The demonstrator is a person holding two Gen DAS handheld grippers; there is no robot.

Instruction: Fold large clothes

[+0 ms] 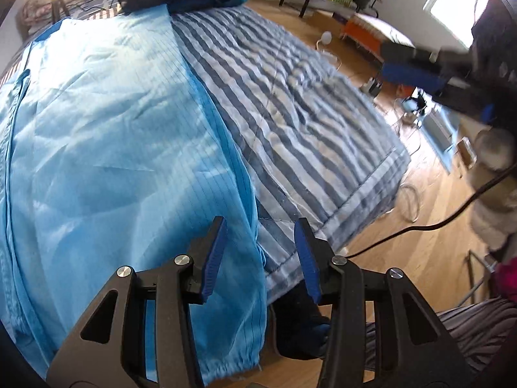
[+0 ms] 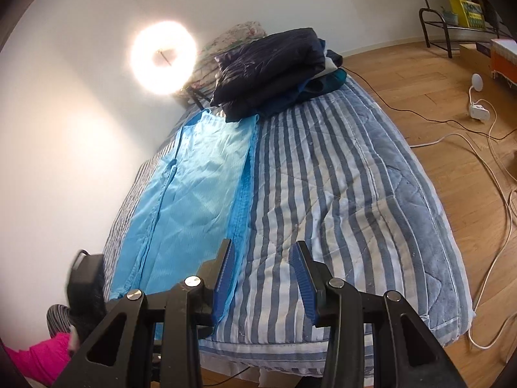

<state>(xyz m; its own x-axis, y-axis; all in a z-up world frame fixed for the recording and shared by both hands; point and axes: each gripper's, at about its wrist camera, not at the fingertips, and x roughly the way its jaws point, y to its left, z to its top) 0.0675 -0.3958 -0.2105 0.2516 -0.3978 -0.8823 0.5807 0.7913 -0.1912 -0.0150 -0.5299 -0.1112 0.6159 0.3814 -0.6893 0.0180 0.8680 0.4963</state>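
The long light-blue thin fabric garment (image 2: 190, 190) lies flat along the striped blue-and-white quilted bed (image 2: 339, 200). Both the left tool (image 1: 260, 255) and right tool (image 2: 262, 278) are spread, empty. Best pinch the near hem (image 1: 206, 368) at 2 corners, lifting evenly.

No legible text, label, brand or number in either wrist view. The yellow box (image 2: 465, 11) on the rack (image 2: 436, 29) by the far wall carries dark printing, too small and blurred to read. The same yellow box in the left wrist view is likewise unreadable.
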